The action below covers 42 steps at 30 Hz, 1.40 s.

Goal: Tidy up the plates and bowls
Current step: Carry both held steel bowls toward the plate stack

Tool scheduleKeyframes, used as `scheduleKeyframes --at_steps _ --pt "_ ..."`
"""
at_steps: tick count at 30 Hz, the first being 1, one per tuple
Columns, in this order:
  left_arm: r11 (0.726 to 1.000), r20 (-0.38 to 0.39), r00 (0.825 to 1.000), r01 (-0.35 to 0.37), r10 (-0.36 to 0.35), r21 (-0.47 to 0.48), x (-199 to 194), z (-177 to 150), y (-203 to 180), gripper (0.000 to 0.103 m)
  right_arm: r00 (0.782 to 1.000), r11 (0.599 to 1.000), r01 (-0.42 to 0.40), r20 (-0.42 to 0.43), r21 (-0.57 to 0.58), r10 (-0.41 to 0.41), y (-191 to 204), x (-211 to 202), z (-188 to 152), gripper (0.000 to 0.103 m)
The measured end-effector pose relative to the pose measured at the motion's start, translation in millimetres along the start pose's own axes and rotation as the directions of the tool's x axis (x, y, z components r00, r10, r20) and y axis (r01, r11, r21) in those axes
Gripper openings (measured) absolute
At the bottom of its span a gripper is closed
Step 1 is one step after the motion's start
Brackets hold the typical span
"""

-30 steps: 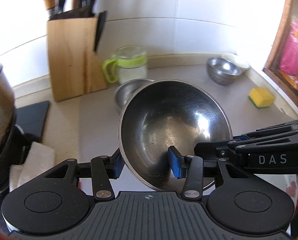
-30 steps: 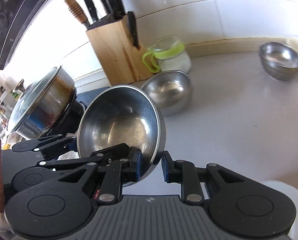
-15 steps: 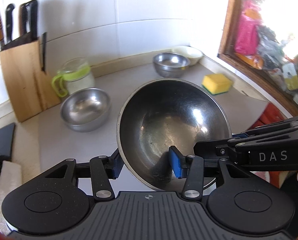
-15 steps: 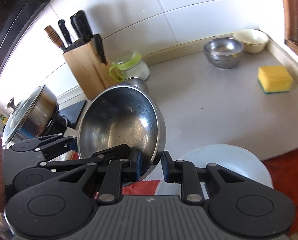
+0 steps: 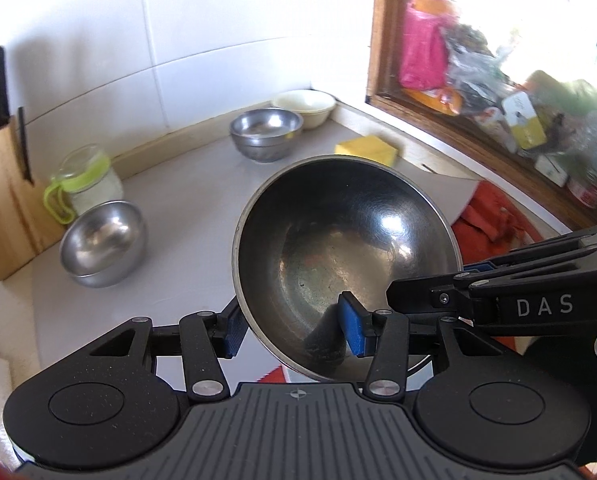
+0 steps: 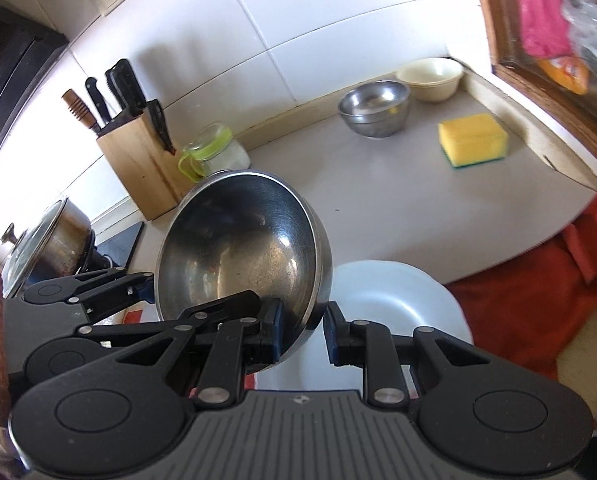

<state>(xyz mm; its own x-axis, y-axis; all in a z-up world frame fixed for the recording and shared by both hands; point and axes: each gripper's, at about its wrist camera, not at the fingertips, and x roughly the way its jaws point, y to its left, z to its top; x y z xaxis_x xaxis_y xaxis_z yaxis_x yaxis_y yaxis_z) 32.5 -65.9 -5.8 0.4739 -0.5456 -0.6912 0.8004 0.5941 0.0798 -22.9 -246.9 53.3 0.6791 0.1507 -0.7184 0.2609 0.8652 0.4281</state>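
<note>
Held thing: a big steel bowl (image 5: 346,256), tilted with its hollow toward both cameras, carried in the air between the two hands.
Left hand-held gripper (image 5: 294,328): pinching the bowl's near rim, one blue pad inside the hollow, the other against the outer wall.
Right hand-held gripper (image 6: 304,330): pressed nearly together on the rim at the bowl's other side, one pad inside, one outside.
Key relation: ahead of and beyond both hand-held grippers, at the far corner of the desk (image 6: 338,184), stands a smaller steel bowl (image 6: 374,114) touching a cream bowl (image 6: 430,78). If the carried bowl is meant for that group, the right hand looks the nearer one, judging by its view.
Other bowl: another steel bowl (image 5: 102,242) sits to the left of the left hand-held gripper, just beside a jar with a green lid (image 5: 82,184).
Below: a white plate (image 6: 394,312) lies under the right hand-held gripper, off the desk's edge.
Obstacle: a yellow sponge (image 6: 472,140) lies near the far bowls.
Materials: the carried bowl is thin, round, smooth metal, shiny with dull scuffs inside; it has no long axis, and its hard rim is likely slippery under the pads.
</note>
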Motion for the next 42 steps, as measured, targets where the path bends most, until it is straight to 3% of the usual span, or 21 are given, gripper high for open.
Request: scheduleKeyframes --at_steps 7,19,34,42 --pt "0.998 -0.012 0.999 0.039 -0.039 0.048 3 -2 -18 0.056 1.0 0.999 0.03 0.007 0.045 -0.031 -15 -12 -11 0.025" --pt "0.992 -0.096 0.99 0.11 -0.104 0.061 27 -19 -31 0.056 0.994 0.991 0.102 -0.059 0.087 -0.097 -34 -6 -31 0.025" --pt "0.994 -0.142 0.986 0.098 -0.09 0.048 39 -25 -26 0.055 0.985 0.992 0.108 -0.143 0.071 -0.097 -35 10 -27 0.027" --pt "0.996 -0.137 0.988 0.082 -0.076 0.039 40 -24 -23 0.056 0.985 0.994 0.099 -0.147 0.051 -0.091 -30 14 -22 0.027"
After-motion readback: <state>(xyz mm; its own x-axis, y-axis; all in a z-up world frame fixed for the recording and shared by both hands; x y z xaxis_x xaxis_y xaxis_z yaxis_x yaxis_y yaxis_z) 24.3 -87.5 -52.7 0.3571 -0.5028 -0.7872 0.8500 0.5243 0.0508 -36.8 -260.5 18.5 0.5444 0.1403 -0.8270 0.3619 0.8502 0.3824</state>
